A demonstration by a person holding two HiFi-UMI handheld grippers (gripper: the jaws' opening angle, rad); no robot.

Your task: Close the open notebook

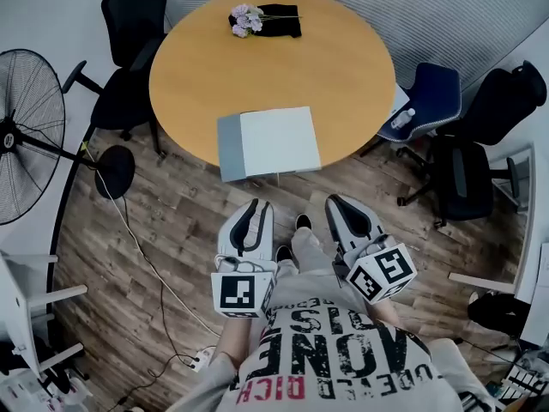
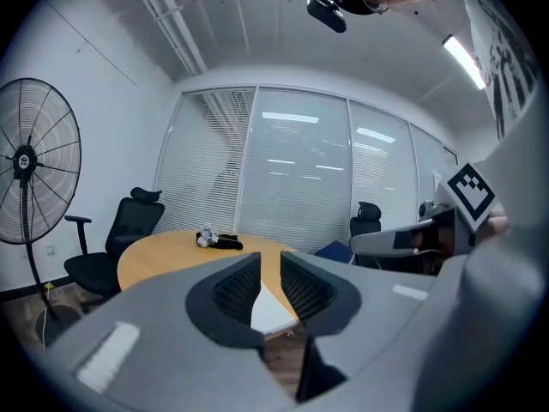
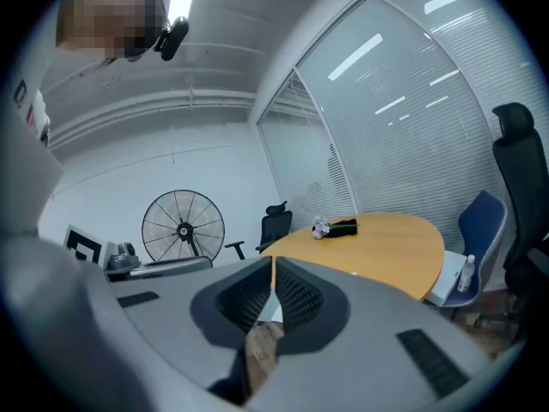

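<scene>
Left gripper point(image 2: 270, 261) fingers stand apart with nothing between them. Right gripper point(image 3: 273, 261) fingers are pressed together, empty. Both hover side by side over the wooden floor point(image 1: 171, 221). Just beyond them, the open notebook point(image 1: 270, 142) lies at the round bench's point(image 1: 274, 58) near edge.

Head view: from above the person's chest, looking steeply down past the left gripper point(image 1: 256, 206) and right gripper point(image 1: 336, 201) onto the round table point(image 1: 343, 67), with the open notebook point(image 1: 270, 142) close ahead. Left gripper view and right gripper view: low, just behind own jaws, facing almost level across the tabletop, the right one turned more toward the standing fan point(image 1: 26, 136). Shared by all three: table, fan, flower bunch point(image 1: 246, 20), black office chair point(image 1: 133, 24).
</scene>
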